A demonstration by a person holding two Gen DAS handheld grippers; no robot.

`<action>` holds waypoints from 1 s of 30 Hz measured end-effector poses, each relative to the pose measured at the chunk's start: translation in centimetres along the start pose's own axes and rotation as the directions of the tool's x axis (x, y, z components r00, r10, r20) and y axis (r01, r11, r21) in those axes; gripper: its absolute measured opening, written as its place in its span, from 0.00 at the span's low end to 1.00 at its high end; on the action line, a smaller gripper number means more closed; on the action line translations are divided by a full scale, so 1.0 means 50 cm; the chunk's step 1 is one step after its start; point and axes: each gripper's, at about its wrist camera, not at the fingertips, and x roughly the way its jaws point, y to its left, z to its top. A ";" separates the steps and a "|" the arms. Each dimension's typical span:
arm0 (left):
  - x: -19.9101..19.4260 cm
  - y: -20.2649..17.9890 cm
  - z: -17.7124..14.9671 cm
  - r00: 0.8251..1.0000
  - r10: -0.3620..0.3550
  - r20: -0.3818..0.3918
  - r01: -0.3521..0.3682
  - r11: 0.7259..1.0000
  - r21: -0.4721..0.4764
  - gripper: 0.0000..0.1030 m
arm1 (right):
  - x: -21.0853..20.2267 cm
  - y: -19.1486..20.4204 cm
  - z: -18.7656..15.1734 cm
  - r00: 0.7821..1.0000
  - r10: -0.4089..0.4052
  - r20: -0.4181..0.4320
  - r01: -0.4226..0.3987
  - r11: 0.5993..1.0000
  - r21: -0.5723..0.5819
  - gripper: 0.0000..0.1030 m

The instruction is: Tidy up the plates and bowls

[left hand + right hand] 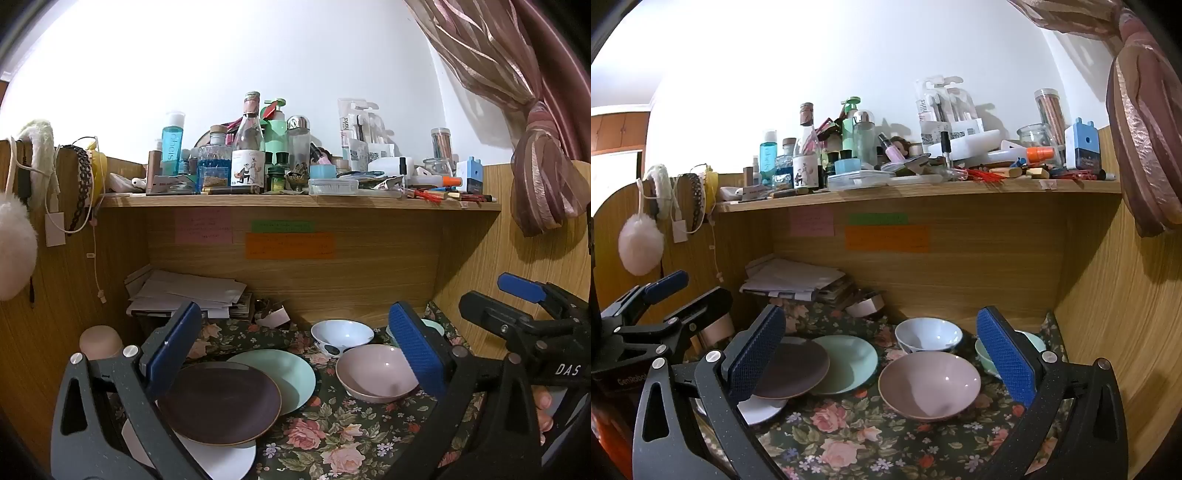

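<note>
On the floral cloth [332,439] lie three overlapping plates: a dark brown plate [218,402] on top, a mint green plate [291,376] behind it and a white plate [221,461] beneath. Right of them sit a pink bowl [373,373], a white bowl with dark spots [341,336] and a mint bowl [434,326] partly hidden by a finger. My left gripper [295,354] is open above the plates, holding nothing. My right gripper [882,358] is open above the pink bowl [929,384], also holding nothing. The same brown plate [798,369] and green plate [849,363] show in the right wrist view.
The dishes sit in a wooden desk alcove with side walls [1108,314] close on both sides. A cluttered shelf [295,201] of bottles hangs overhead. A paper stack [184,291] and a small container [273,315] stand at the back. A round pinkish object [100,341] stands left.
</note>
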 end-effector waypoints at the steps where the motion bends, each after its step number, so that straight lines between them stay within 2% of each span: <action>1: 0.000 0.000 0.000 1.000 0.001 0.006 -0.001 1.000 0.003 1.00 | 0.000 0.000 0.000 1.000 0.000 0.000 0.000 1.000 -0.001 1.00; 30: 0.010 0.007 -0.011 1.000 0.001 -0.007 -0.001 1.000 0.004 1.00 | 0.003 0.005 -0.003 1.000 0.005 -0.007 -0.005 1.000 0.004 1.00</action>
